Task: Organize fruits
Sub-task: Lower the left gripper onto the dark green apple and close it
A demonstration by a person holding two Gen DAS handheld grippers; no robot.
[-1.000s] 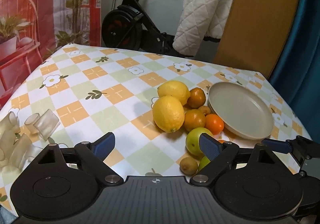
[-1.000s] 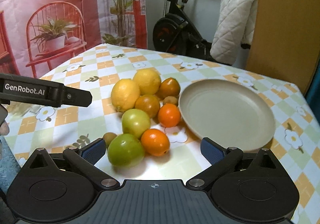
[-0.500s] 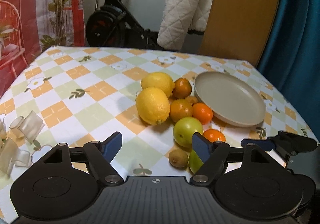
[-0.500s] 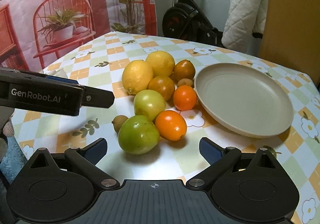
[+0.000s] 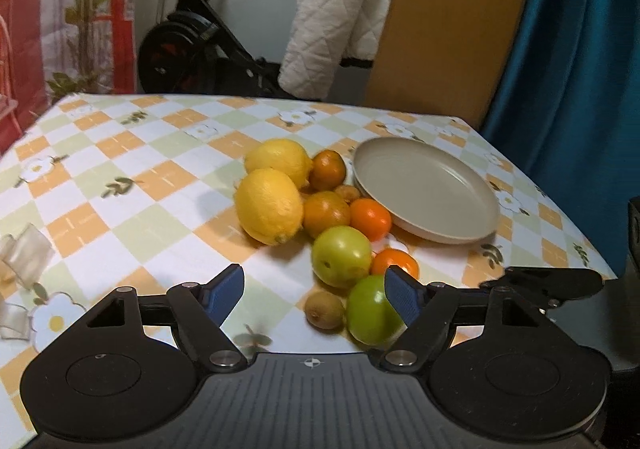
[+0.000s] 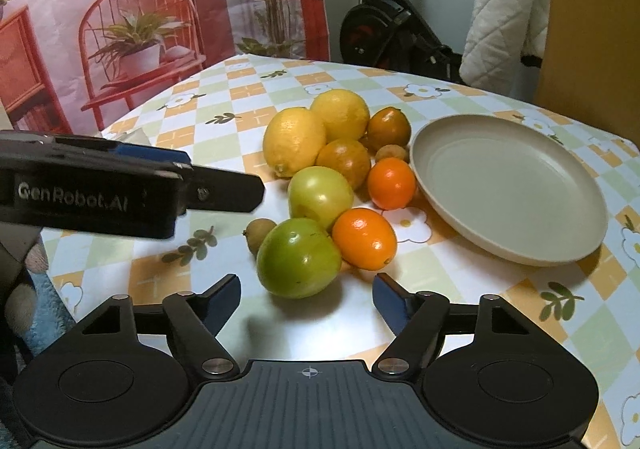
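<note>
A pile of fruit lies on the checked tablecloth: two lemons (image 6: 294, 141), several oranges (image 6: 363, 238), two green apples (image 6: 298, 257) and a small kiwi (image 6: 259, 233). An empty beige plate (image 6: 512, 185) sits just right of the pile. My right gripper (image 6: 306, 297) is open and empty, just short of the nearest green apple. My left gripper (image 5: 314, 291) is open and empty, low over the table's front edge; the near green apple (image 5: 370, 315) and kiwi (image 5: 324, 309) lie by its right finger. The left gripper's body shows in the right wrist view (image 6: 120, 189).
Clear plastic pieces (image 5: 24, 253) lie at the table's left edge. Behind the table stand an exercise bike (image 5: 200, 45) with a white quilted cover (image 5: 332, 25), a wooden panel (image 5: 452, 17) and a blue curtain (image 5: 580, 49). A red printed backdrop (image 6: 120, 9) hangs at the left.
Both grippers have moved forward and closer to the fruit pile, so the fruit looks larger. The left view has swung to the right. Both stay open. No fruit has moved.
</note>
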